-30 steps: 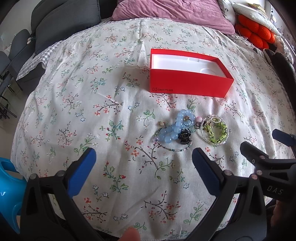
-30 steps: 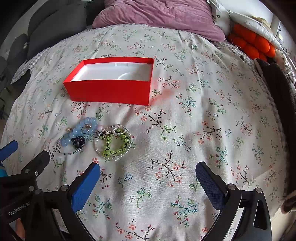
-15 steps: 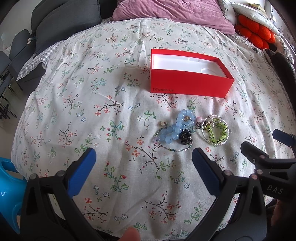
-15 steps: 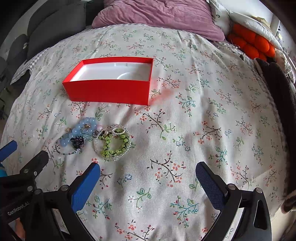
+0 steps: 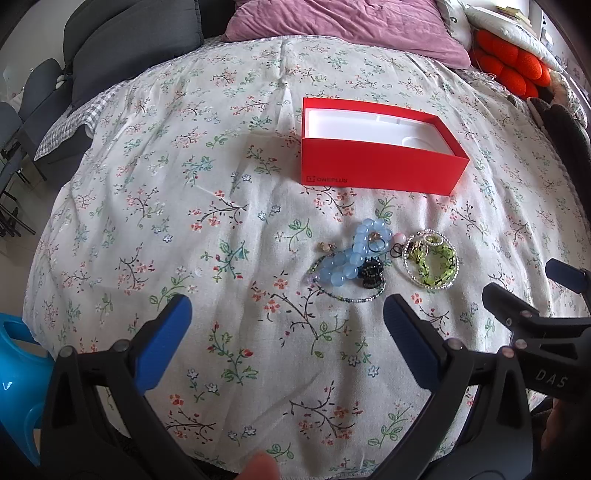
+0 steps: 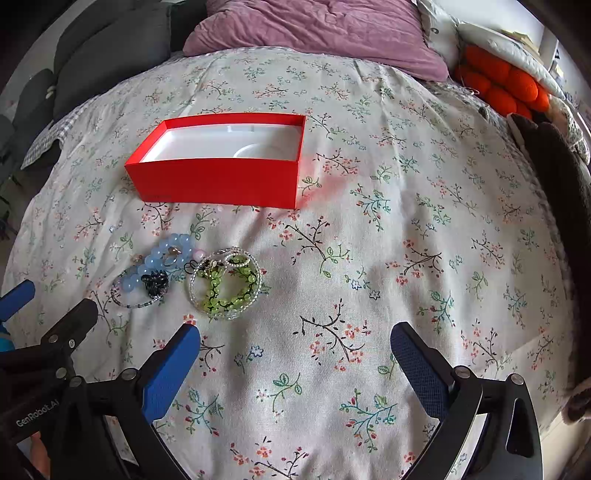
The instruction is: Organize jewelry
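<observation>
A red open box (image 5: 376, 170) with a white empty inside sits on the floral bedspread; it also shows in the right wrist view (image 6: 221, 181). In front of it lies a jewelry pile: a blue bead bracelet (image 5: 351, 258) (image 6: 162, 254), a black clip (image 5: 371, 273) (image 6: 155, 282), a thin bead chain (image 5: 351, 297), and a green bead bracelet with clear bead rings (image 5: 434, 260) (image 6: 225, 284). My left gripper (image 5: 286, 325) is open and empty, just short of the pile. My right gripper (image 6: 295, 350) is open and empty, to the right of the pile.
A purple pillow (image 5: 343, 22) and an orange cushion (image 5: 513, 62) lie at the bed's far end. Dark clothing (image 6: 557, 173) lies on the right edge. A blue plastic object (image 5: 18, 369) sits at the lower left. Grey chairs (image 5: 29, 99) stand left of the bed.
Nothing has visibly moved beyond a very slight shift of both views.
</observation>
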Demonstrator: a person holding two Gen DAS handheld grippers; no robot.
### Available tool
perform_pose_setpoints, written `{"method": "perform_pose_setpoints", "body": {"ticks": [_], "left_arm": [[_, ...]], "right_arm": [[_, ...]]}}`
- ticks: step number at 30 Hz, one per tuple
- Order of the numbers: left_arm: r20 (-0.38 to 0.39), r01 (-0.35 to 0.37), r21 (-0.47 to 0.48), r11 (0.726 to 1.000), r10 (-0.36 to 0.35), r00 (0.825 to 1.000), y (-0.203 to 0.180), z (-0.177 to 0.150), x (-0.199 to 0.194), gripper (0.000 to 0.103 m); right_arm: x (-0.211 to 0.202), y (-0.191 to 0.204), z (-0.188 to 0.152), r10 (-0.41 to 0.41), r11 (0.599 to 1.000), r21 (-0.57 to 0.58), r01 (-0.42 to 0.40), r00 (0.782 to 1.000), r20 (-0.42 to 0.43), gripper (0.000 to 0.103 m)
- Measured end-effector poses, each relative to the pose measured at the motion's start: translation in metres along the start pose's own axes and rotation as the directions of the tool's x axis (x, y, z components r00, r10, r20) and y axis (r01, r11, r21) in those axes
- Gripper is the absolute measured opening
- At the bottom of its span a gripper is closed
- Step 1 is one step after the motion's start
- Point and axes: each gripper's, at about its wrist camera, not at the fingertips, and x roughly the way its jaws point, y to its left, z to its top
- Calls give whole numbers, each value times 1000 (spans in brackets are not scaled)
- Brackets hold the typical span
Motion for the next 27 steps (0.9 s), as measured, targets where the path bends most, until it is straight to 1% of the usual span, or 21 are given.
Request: {"method": "perform_pose_setpoints", "body": {"ticks": [18,27], "left_arm": [[-3,-5,-2,1000,5,1000,2,0,0,103],[-3,-9,9,1000,9,1000,1,0,1,103]], "right_arm": [[0,0,0,-1,1000,0,1,1000,-2,103],[0,-4,1,13,1000,7,-13,1000,8,103]]}}
